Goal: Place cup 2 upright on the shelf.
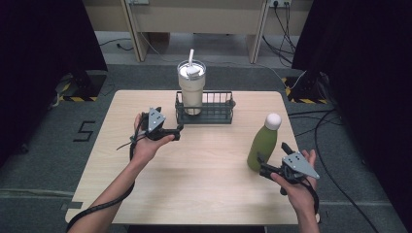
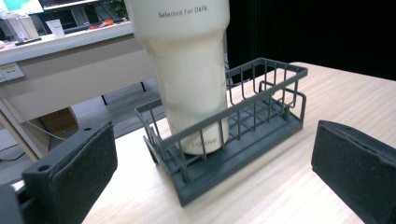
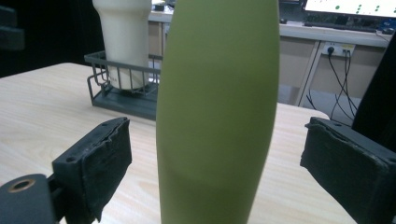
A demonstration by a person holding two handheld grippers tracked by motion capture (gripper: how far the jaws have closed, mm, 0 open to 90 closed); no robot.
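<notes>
A green bottle (image 1: 263, 145) with a white cap stands upright at the table's right front. My right gripper (image 1: 273, 156) is open around its lower body. In the right gripper view the bottle (image 3: 217, 107) rises between the two pads (image 3: 95, 163), with a gap on each side. A cream tumbler (image 1: 191, 90) with a lid and straw stands in the left end of a dark wire basket (image 1: 218, 110) at the back middle. My left gripper (image 1: 179, 132) is open just left of and in front of the basket. It points at the tumbler (image 2: 187, 70) and the basket (image 2: 261, 135), with nothing between its pads (image 2: 79, 172).
The wooden table (image 1: 194, 184) has bare surface across its front and middle. The right half of the basket holds nothing. Beyond the table stand desk legs (image 1: 133, 29), with cables (image 1: 335, 145) on the grey floor to the right.
</notes>
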